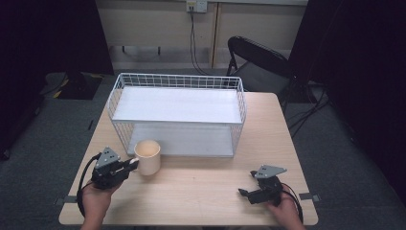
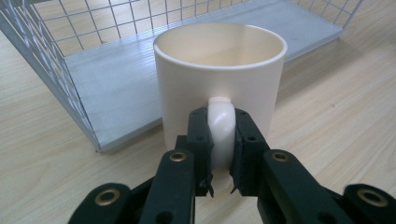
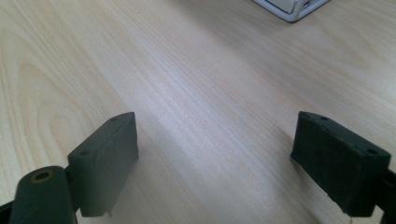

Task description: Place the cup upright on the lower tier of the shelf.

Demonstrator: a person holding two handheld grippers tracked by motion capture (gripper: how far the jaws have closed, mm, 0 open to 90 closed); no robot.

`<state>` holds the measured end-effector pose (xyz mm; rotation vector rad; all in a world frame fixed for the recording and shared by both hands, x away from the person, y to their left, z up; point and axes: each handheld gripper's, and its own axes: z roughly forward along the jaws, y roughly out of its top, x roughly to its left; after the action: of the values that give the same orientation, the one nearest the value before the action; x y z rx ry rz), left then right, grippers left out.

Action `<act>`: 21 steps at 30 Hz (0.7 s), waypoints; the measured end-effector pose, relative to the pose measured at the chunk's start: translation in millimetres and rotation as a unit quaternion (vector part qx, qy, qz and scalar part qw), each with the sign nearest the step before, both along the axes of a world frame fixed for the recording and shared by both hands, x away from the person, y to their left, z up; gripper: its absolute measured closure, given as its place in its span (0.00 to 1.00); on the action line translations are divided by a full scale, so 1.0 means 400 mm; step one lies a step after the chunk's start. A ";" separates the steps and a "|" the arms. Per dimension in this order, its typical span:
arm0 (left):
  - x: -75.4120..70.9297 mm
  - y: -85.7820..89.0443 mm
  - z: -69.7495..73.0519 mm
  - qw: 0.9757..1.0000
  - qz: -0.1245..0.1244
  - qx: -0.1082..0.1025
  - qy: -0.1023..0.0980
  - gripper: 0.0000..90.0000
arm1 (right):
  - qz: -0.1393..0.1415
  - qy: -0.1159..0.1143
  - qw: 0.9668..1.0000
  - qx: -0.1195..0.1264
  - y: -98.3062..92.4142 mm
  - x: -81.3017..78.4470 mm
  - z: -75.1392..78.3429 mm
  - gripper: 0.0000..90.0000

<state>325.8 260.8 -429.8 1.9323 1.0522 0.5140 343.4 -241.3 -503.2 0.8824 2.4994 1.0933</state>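
A cream mug point(image 1: 147, 157) is being held by its handle point(image 2: 221, 128) in the left gripper point(image 1: 130, 164); in the left gripper view the two black pads are being pressed against either side of the handle, so the claw is pinching it rather than hanging loose. The mug is being kept upright on the table point(image 1: 201, 187), just in front of the lower shelf of a white wire rack point(image 1: 178, 112), near the rack's left front corner. Whether the mug's base is being lifted clear of the wood or is resting on it cannot be told, though it looks to be resting.

The right gripper point(image 1: 249, 189) is being held low over the table at the person's right, well apart from the mug and the rack. Its jaws are being kept spread wide in the right gripper view, with nothing but bare wood between them.

As a judgement, the work is being taken as the shelving of the mug in the rack. The grasp is being counted as done: the handle is secured. The carry is being counted as not yet done, since both shelves are bare and the mug is standing outside the wire. What is left is being reckoned as lifting the mug, passing it through the open front, setting it down on a shelf and letting go.
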 end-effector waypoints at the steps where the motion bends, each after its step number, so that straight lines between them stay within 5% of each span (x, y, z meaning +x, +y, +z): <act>1: 0.001 -0.002 0.002 1.000 0.000 0.000 0.000 0.89 | 0.000 0.000 1.000 0.000 0.000 0.000 0.000 0.15; 21: 0.032 -0.041 0.024 1.000 0.008 -0.004 -0.017 0.89 | 0.000 0.000 1.000 0.000 0.000 0.000 0.000 0.15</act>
<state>338.8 244.6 -420.0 1.9028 1.0483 0.5485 343.4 -241.4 -503.2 0.8823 2.5004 1.0928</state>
